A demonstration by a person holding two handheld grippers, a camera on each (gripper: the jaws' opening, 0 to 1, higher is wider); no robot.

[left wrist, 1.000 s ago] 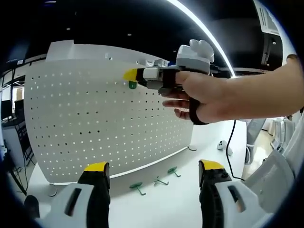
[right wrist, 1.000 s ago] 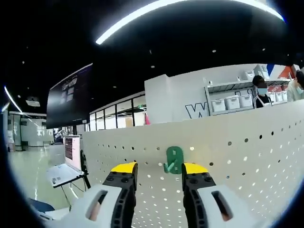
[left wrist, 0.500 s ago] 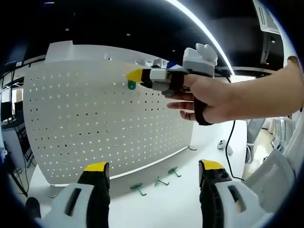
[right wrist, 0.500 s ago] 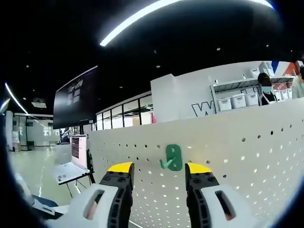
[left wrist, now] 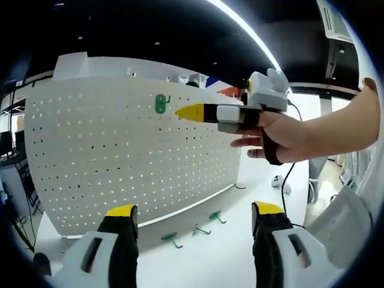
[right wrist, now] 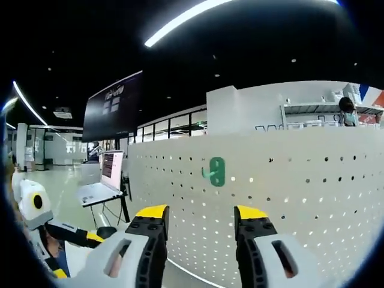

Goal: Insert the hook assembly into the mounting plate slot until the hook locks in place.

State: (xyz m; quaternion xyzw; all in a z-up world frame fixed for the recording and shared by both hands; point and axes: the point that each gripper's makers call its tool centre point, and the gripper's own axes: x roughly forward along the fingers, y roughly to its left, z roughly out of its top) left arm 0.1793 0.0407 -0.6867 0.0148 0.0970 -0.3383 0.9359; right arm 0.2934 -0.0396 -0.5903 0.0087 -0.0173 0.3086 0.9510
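The white pegboard stands upright on the table with one green hook seated near its top edge, apart from both tools. Right tool stands wide and empty facing it; left tool likewise wide. Judgement: this hook appears hung, and the next move calls for picking up one of the spare hooks lying at the board's foot.

Green hook hangs seated on white pegboard.

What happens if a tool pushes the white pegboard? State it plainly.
The pegboard stands upright on the table and is thin and curved, so it would probably slide or rock, perhaps tip. The mounted green hook might loosen.
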